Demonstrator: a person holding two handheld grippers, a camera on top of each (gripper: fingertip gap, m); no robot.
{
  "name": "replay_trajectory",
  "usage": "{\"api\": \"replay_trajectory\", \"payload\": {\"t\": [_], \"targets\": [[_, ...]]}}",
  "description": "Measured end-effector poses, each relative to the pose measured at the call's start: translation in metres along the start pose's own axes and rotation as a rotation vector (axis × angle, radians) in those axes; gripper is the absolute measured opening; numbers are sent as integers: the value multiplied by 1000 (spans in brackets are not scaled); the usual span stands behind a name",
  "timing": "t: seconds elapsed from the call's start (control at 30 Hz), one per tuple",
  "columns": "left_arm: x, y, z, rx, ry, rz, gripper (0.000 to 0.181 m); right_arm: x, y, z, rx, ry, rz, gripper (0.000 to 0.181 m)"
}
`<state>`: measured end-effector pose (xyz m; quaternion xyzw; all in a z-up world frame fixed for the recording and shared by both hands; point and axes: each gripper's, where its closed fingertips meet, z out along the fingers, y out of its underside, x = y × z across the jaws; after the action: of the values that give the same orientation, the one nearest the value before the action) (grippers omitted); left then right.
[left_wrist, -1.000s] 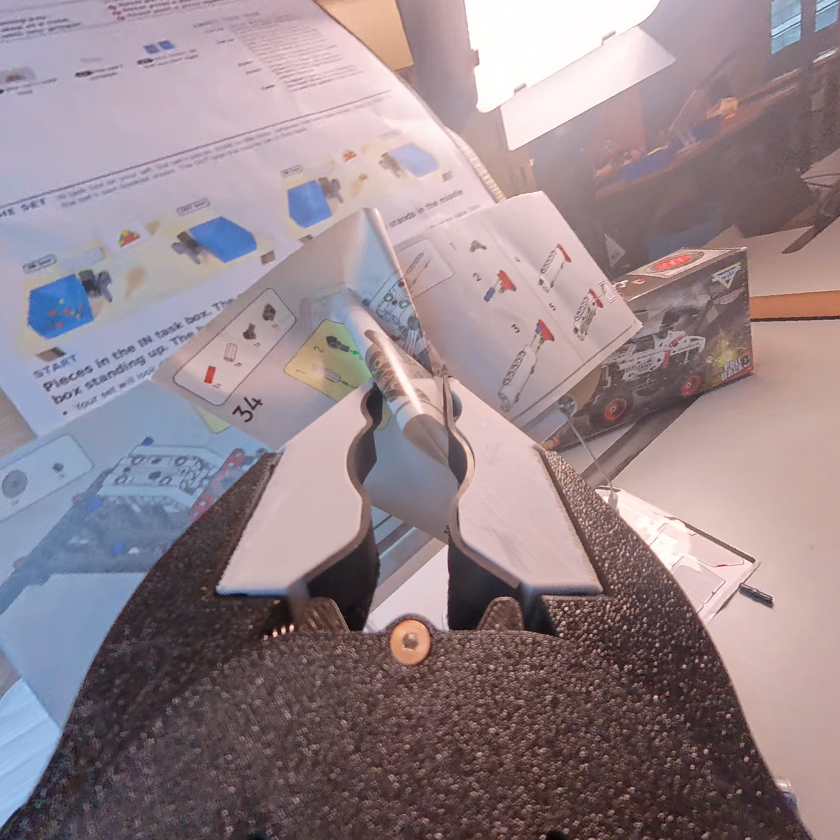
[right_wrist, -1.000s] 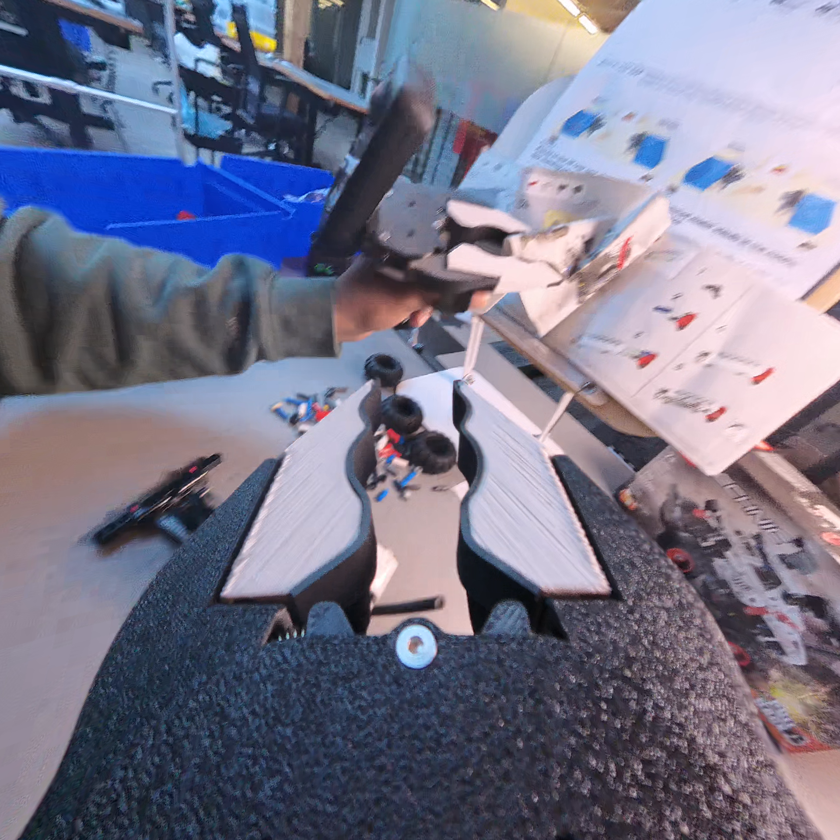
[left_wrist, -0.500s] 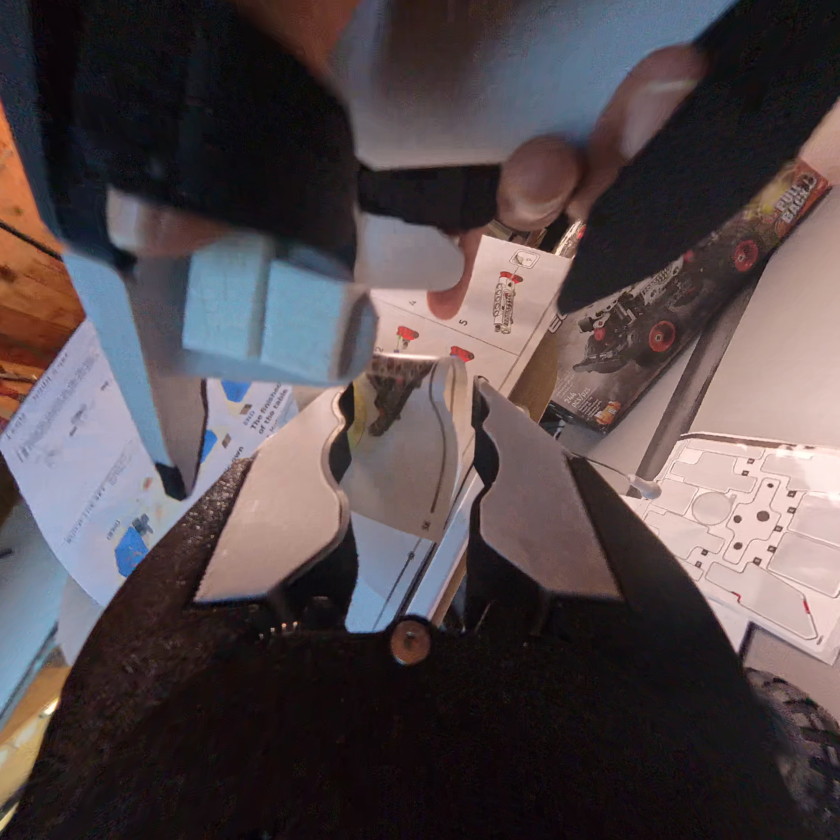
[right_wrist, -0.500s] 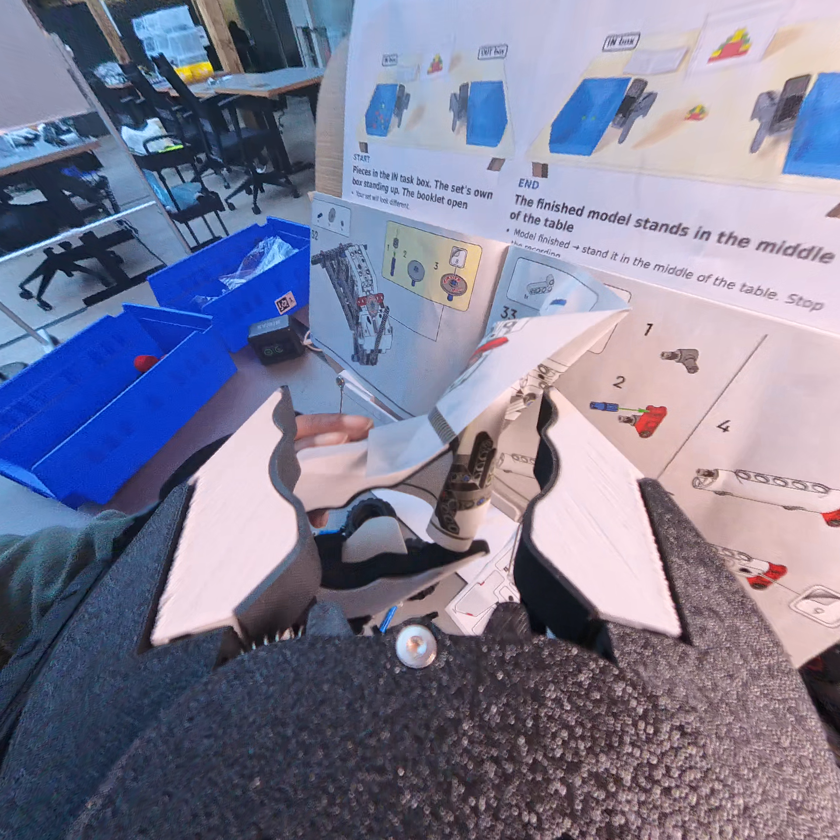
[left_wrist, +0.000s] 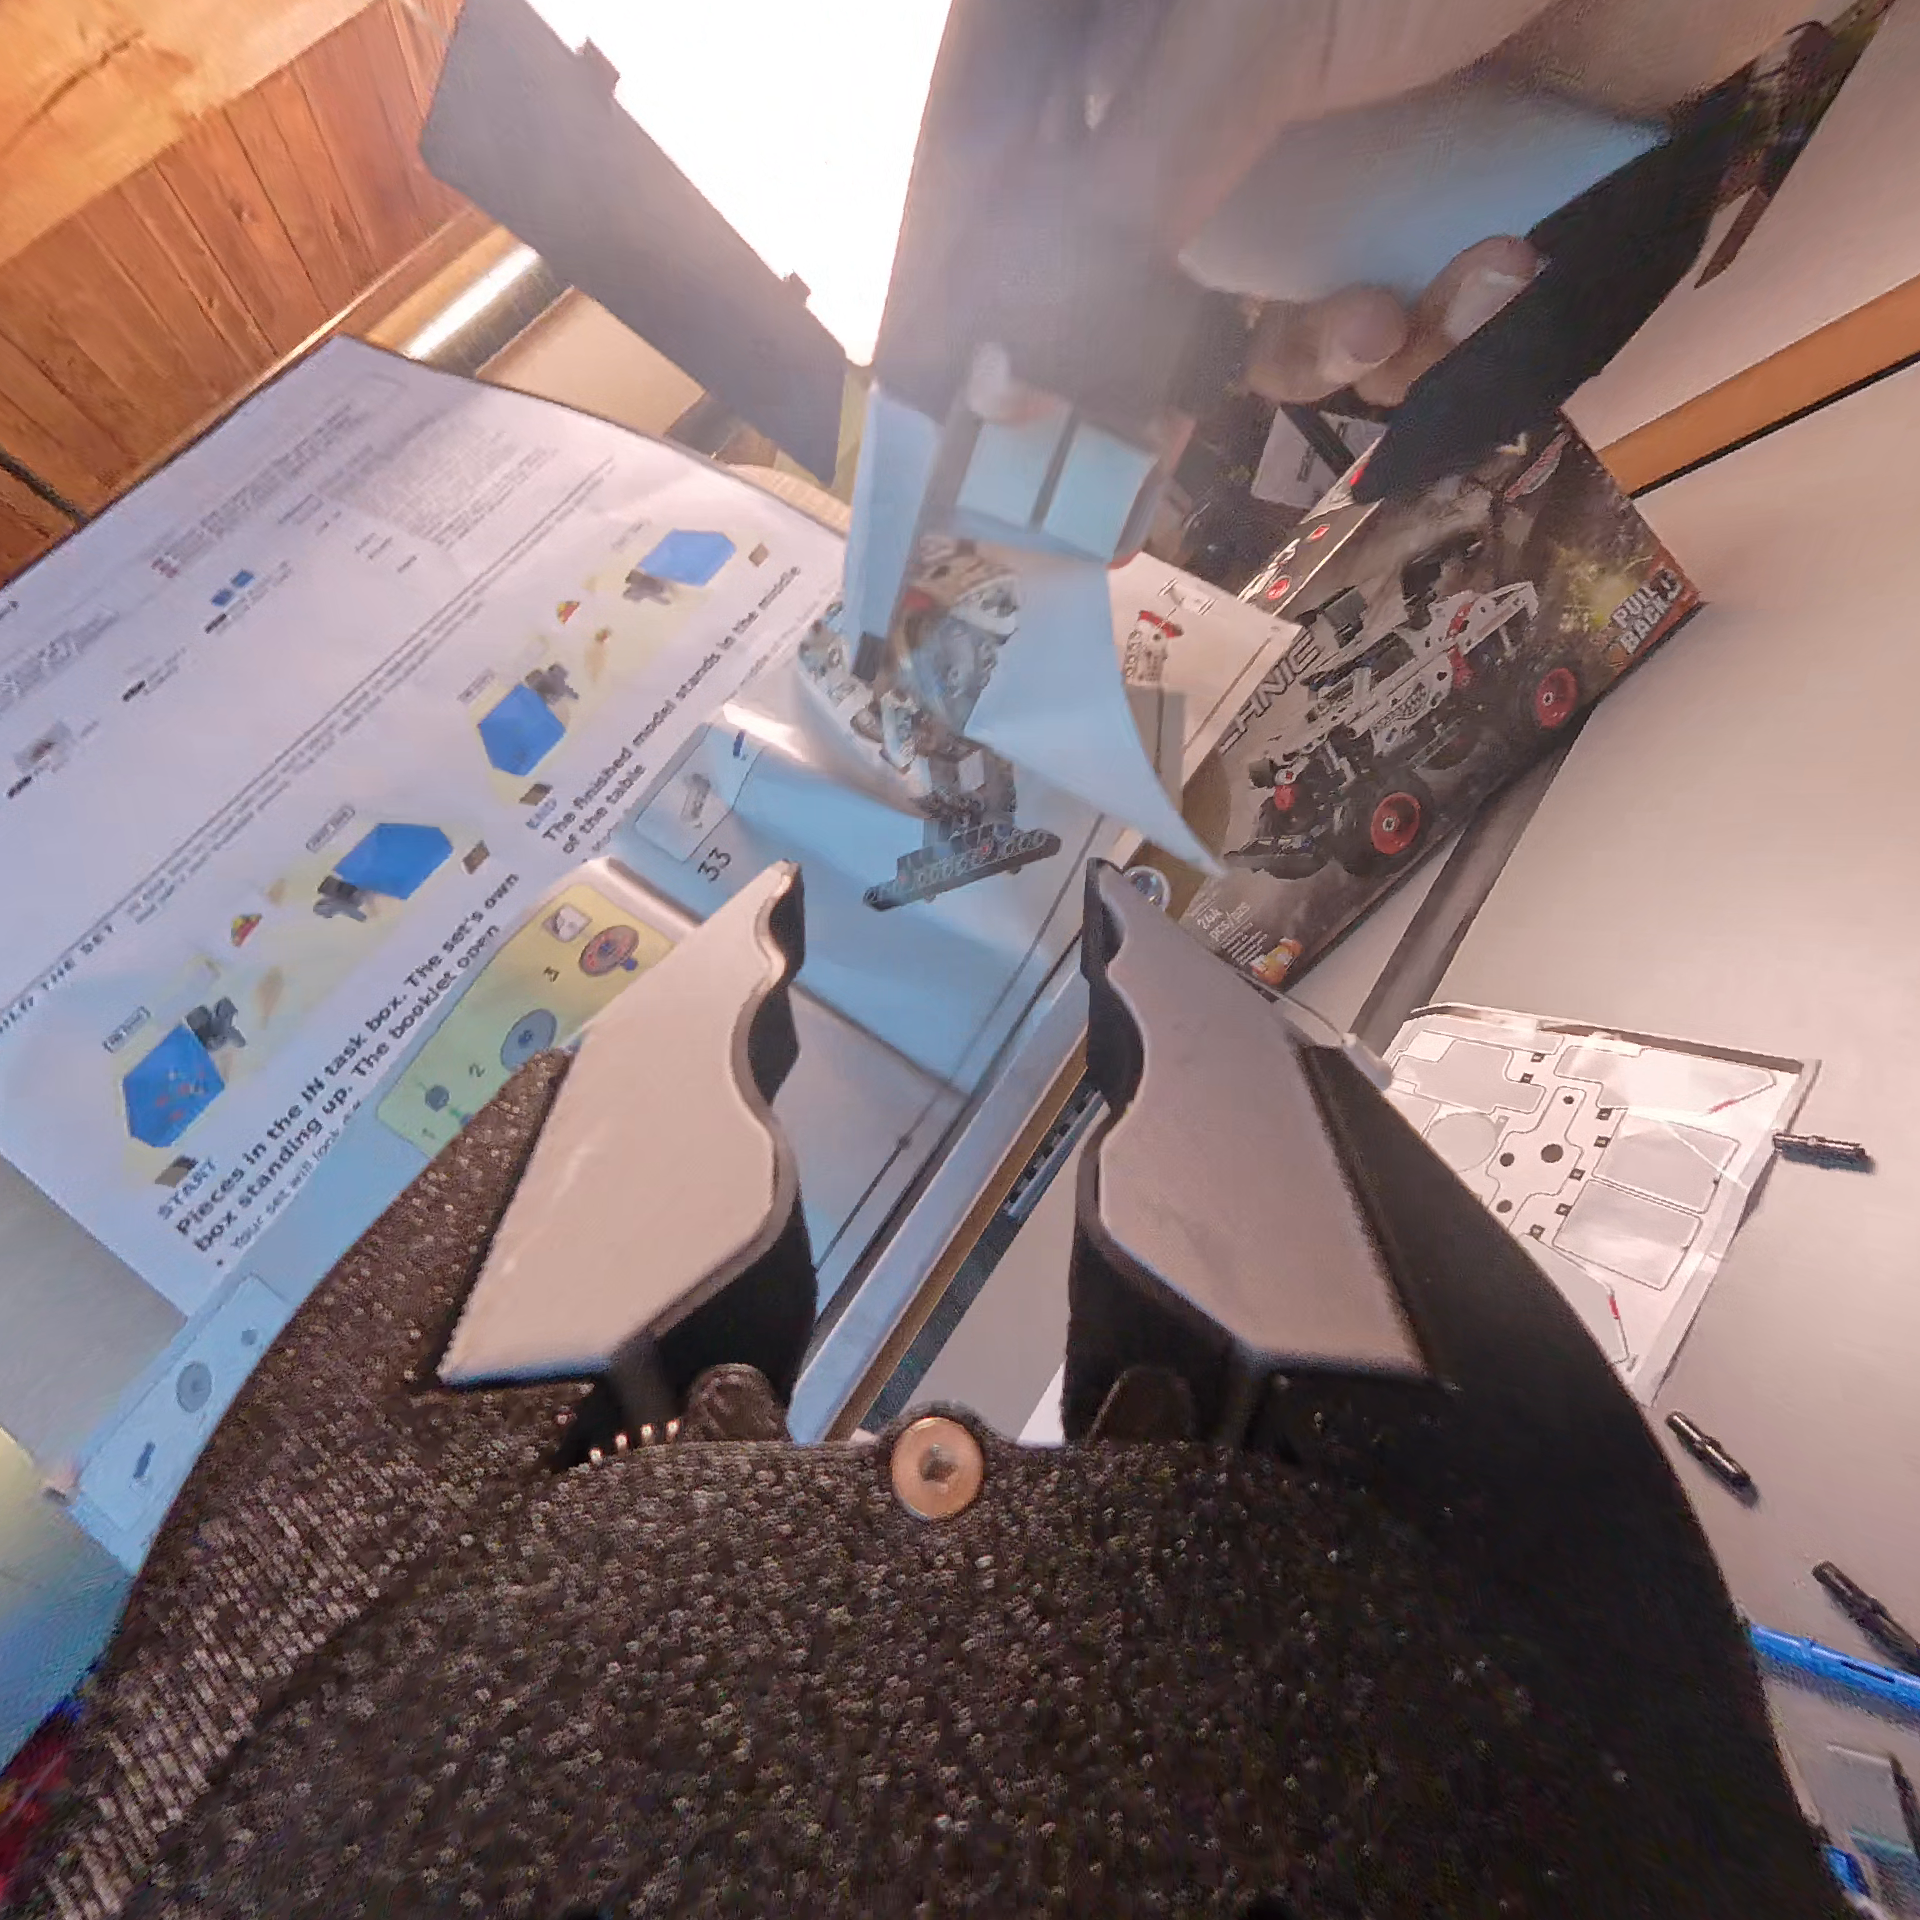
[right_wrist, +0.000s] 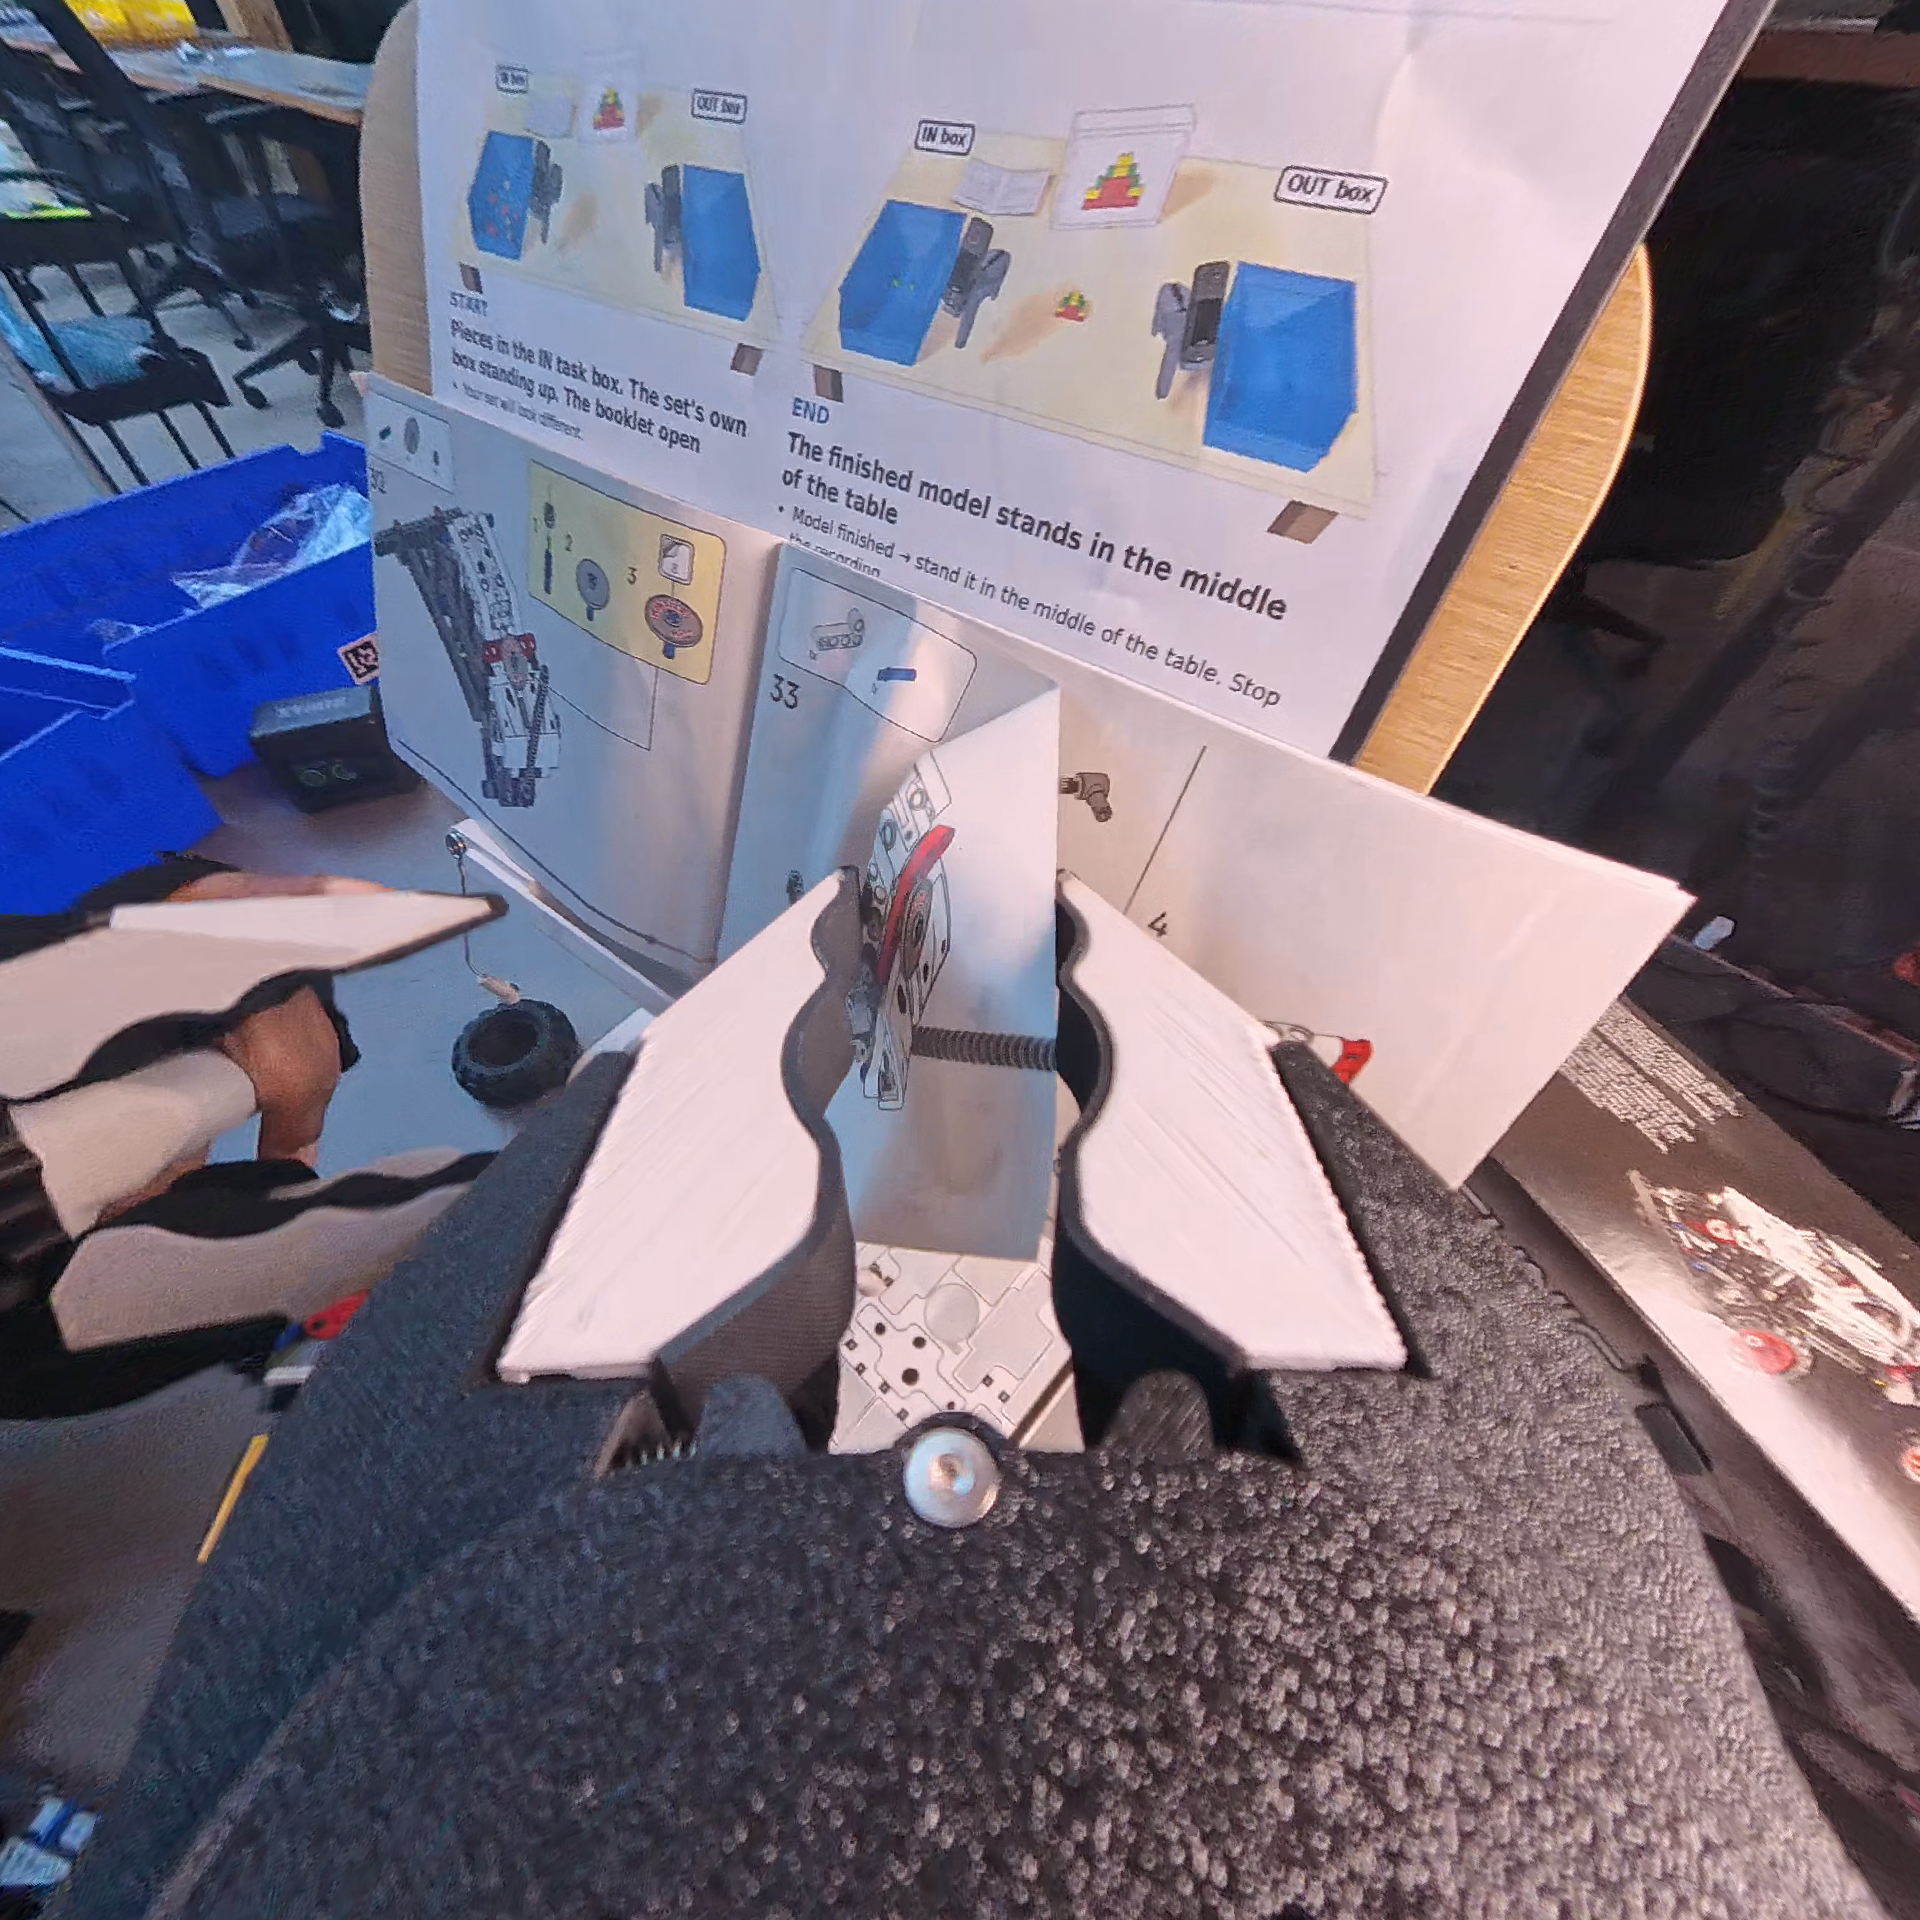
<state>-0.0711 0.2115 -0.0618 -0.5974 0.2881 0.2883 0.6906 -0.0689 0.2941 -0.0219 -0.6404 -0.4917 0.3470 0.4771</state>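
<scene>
An open building-instruction booklet (right_wrist: 582, 675) leans on a stand against a large printed sheet (right_wrist: 1039, 312). One booklet page (right_wrist: 987, 810) stands lifted between the fingers of my right gripper (right_wrist: 961, 894), which is shut on it. In the left wrist view that page (left_wrist: 1070, 717) curls down from the right gripper's fingers (left_wrist: 1039, 483), held by a hand. My left gripper (left_wrist: 935, 904) is open and empty, just below and in front of the page, over the booklet (left_wrist: 727, 831). Its fingers (right_wrist: 260, 935) show at the left of the right wrist view.
A toy truck box (left_wrist: 1455, 675) lies right of the stand. A sticker sheet (left_wrist: 1590, 1143) and small black pins (left_wrist: 1818, 1146) lie on the grey table. A black tyre (right_wrist: 514, 1049), a small black device (right_wrist: 322, 743) and blue bins (right_wrist: 156, 623) are at the left.
My left gripper let go of the page, opened and drew back to the left. My right gripper came in from the table, went around the page and closed on it.
</scene>
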Motion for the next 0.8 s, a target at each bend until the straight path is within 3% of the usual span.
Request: {"api": "replay_trajectory", "payload": {"t": [0.13, 0.27, 0.43, 0.5, 0.6, 0.7, 0.8], "targets": [[-22, 44, 10, -186, -6, -41, 53, 15, 3, 0, -45, 58, -131, 36], [-45, 73, 9, -287, -55, -7, 36, 29, 3, -7, -59, 115, -159, 41], [-50, 88, 5, -338, -54, -19, 28, 63, 4, -17, -65, 275, -217, 46], [-51, 91, 4, -350, -58, -17, 25, 83, 3, -24, -64, 403, -289, 47], [-50, 92, 3, -353, -55, -45, 23, 97, -4, -39, 1, 513, -320, 48], [-51, 92, 2, -357, -54, -49, 23, 69, -22, -55, 160, 485, -321, 42], [-50, 92, 2, -361, -53, -55, 22, -15, -25, -47, 300, 166, -342, 14]]}}
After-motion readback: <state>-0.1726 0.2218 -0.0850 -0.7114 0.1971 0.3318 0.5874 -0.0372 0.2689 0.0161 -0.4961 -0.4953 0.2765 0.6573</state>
